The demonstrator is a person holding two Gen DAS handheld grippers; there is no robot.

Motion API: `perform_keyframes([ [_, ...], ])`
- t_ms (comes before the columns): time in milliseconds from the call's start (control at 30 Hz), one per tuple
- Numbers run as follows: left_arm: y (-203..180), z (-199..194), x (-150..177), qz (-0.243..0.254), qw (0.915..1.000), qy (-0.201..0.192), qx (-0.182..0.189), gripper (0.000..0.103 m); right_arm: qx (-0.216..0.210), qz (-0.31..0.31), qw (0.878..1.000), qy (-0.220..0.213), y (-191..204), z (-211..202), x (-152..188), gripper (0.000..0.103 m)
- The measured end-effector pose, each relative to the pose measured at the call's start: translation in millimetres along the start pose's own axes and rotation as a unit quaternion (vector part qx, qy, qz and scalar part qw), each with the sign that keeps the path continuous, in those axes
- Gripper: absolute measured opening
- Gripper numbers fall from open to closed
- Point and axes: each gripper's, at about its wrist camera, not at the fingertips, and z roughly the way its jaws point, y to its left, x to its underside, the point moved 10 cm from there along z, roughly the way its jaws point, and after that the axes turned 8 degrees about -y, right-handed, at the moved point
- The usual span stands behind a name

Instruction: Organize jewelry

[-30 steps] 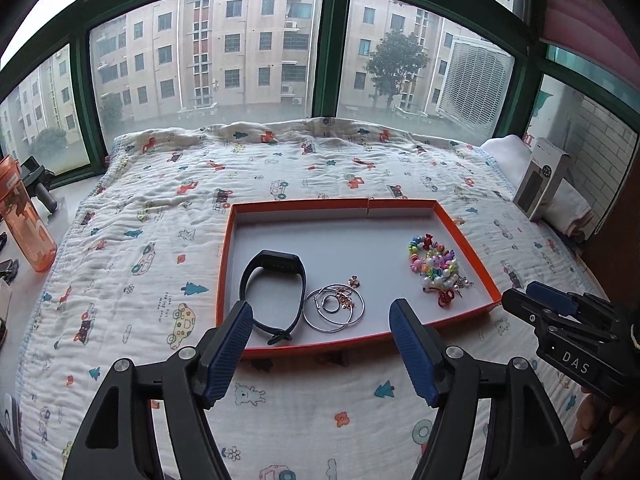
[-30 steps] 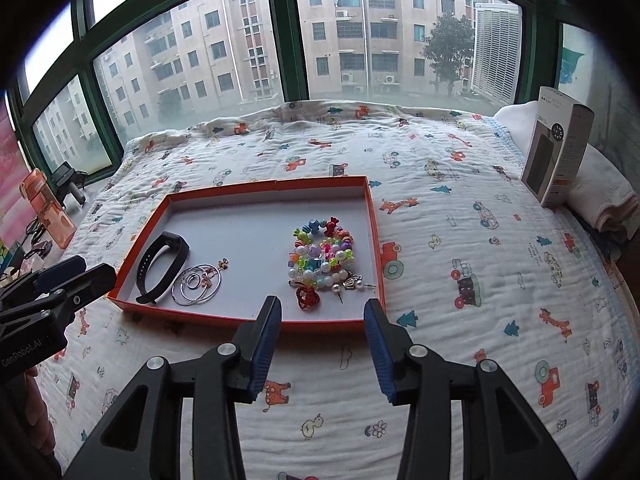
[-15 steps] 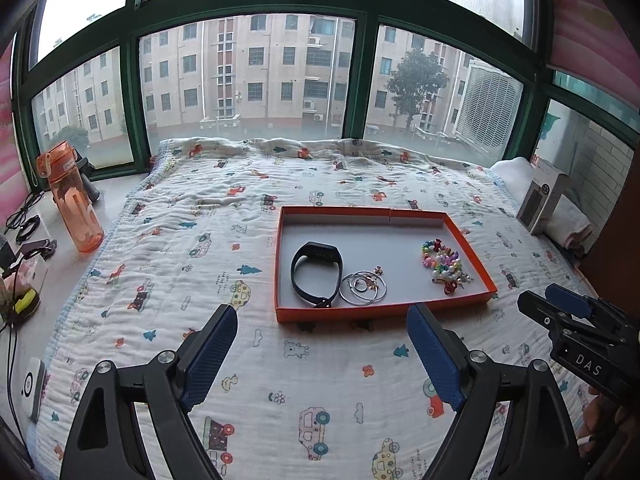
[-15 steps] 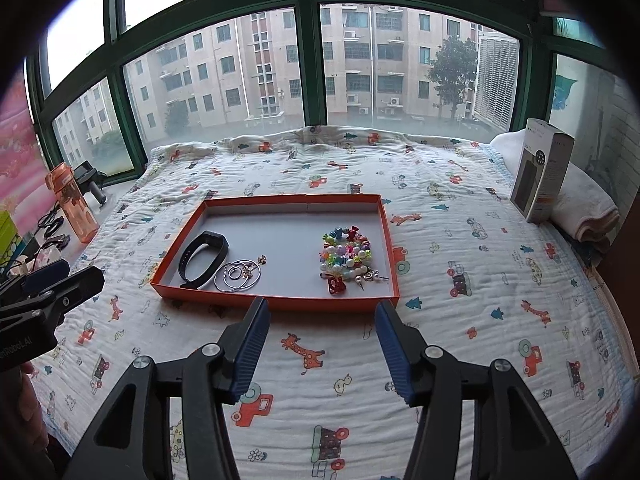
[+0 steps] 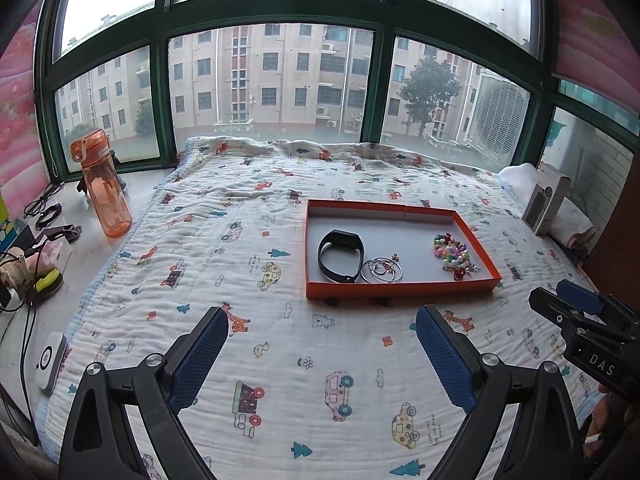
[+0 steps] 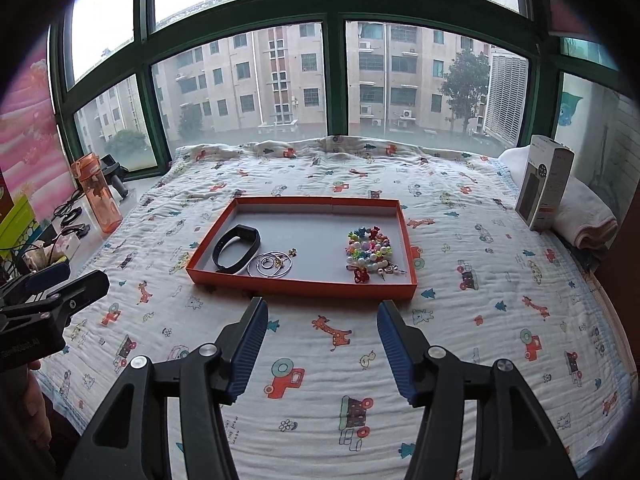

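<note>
The orange tray sits on the printed bedspread, ahead of both tongs and clear of them. Inside it, 3 lots of jewelry lie on the grey floor: a black band at the left, silver hoops touching its right side, and a heap of coloured beads well apart at the right end.

The left gripper hangs above bare bedspread short of the tray's near left corner; its jaws have just been opening and stand spread wide with nothing between them. The right gripper hovers just short of the tray's near rim, about level with the gap between hoops and beads; its jaws have also just been opening, less widely, and are released, gripping nothing.
</note>
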Motion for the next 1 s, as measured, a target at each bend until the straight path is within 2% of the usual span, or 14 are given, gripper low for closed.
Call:
perform_keyframes([
  [1000, -6.5, -8.5, 1.6, 0.018, 0.9998, -0.005, 0.001, 0.103, -0.003, 0.002, 1.0, -0.014, 1.0, -10.4, -4.2, 0.068],
])
